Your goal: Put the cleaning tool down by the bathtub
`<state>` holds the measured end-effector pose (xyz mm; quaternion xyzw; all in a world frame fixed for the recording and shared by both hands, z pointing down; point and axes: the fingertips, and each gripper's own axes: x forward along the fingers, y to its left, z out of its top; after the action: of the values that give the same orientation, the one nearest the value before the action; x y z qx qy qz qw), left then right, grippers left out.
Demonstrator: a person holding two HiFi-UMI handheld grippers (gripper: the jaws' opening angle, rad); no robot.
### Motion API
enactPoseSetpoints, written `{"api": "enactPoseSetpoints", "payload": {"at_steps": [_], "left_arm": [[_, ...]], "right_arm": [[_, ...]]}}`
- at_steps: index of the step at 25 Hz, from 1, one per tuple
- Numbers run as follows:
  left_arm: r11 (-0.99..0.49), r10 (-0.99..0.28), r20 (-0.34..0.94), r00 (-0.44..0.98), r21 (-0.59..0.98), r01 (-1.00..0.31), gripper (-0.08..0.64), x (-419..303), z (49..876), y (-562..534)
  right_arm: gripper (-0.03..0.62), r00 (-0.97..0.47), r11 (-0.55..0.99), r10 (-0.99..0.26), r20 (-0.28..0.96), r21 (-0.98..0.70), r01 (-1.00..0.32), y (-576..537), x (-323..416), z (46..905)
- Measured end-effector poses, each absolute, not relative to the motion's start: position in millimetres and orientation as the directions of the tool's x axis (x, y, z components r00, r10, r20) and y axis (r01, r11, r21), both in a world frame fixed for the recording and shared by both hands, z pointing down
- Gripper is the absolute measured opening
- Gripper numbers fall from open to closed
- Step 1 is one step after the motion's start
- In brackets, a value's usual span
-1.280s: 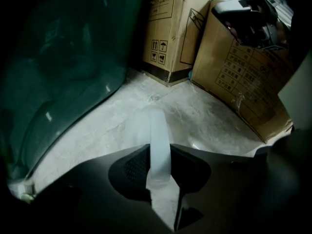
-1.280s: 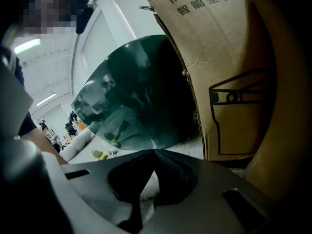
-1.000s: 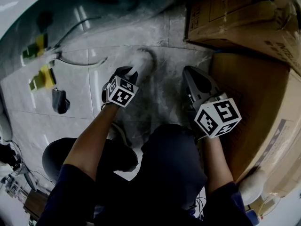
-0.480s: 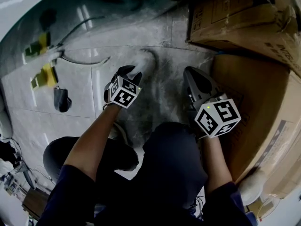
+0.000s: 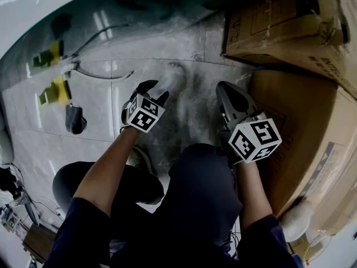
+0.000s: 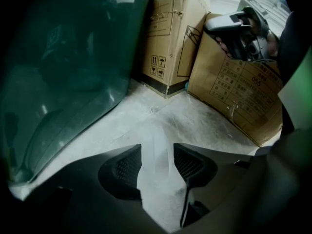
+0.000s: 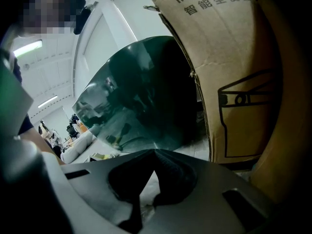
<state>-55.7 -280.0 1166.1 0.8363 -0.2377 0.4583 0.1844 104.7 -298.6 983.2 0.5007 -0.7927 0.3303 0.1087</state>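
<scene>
The person crouches on a grey marble-look tiled floor (image 5: 95,99), beside the curved, glossy dark green wall of the bathtub (image 6: 73,57). The white, blurred cleaning tool (image 5: 170,78) lies on the floor close to the foot of that wall, roughly midway between the floor's left side and the boxes on its right. Its exact shape cannot be made out.

The left gripper (image 5: 155,89) points steeply down over the tool. Its jaws stand spread and have just been opening. In the left gripper view the tool shows as a pale strip (image 6: 156,147) in the gap between the ribbed black pads (image 6: 127,165), and neither pad presses on it.

The right gripper (image 5: 226,94) hangs just to the right of the tool, next to a big brown cardboard box (image 5: 301,127). In its own view the jaws are pressed together at the tips, with nothing between them.

A second brown cardboard box (image 5: 279,21) stands by the bathtub at the floor's far right. Towards the floor's left edge lie yellow-and-green pieces (image 5: 53,91) and a small dark object (image 5: 75,119).
</scene>
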Motion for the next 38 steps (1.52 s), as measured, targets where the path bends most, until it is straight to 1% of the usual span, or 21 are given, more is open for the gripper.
{"api": "enactPoseSetpoints", "payload": {"at_steps": [7, 13, 18, 22, 26, 33, 38], "left_arm": [[-0.828, -0.223, 0.839, 0.496, 0.106, -0.551, 0.249, -62.6, 1123.2, -282.9], [-0.835, -0.205, 0.841, 0.501, 0.117, -0.538, 0.249, -80.2, 1051.9, -280.2], [-0.82, -0.228, 0.841, 0.491, 0.106, -0.563, 0.249, -101.8, 996.6, -268.4], [-0.827, -0.234, 0.837, 0.494, 0.096, -0.553, 0.249, -109.1, 949.1, -256.3], [-0.813, -0.275, 0.816, 0.508, 0.085, -0.576, 0.249, -108.9, 883.7, -247.2], [-0.792, -0.392, 0.737, 0.55, 0.034, -0.61, 0.249, -99.9, 728.0, -245.1], [-0.761, -0.474, 0.685, 0.554, -0.002, -0.649, 0.249, -100.8, 628.0, -241.2]], "right_arm": [[0.005, -0.45, 0.274, -0.714, 0.536, -0.378, -0.884, -302.3, 100.3, 954.1], [0.005, -0.465, 0.295, -0.685, 0.561, -0.37, -0.881, -291.5, 89.5, 886.3], [0.005, -0.479, 0.308, -0.664, 0.574, -0.373, -0.875, -281.4, 80.2, 831.0], [0.005, -0.491, 0.322, -0.653, 0.576, -0.376, -0.869, -269.9, 72.3, 787.6], [0.005, -0.497, 0.327, -0.646, 0.579, -0.379, -0.866, -254.0, 67.7, 739.6], [0.005, -0.509, 0.355, -0.66, 0.552, -0.368, -0.859, -233.7, 65.1, 631.9], [0.005, -0.519, 0.389, -0.682, 0.516, -0.344, -0.854, -226.0, 68.5, 552.3]]}}
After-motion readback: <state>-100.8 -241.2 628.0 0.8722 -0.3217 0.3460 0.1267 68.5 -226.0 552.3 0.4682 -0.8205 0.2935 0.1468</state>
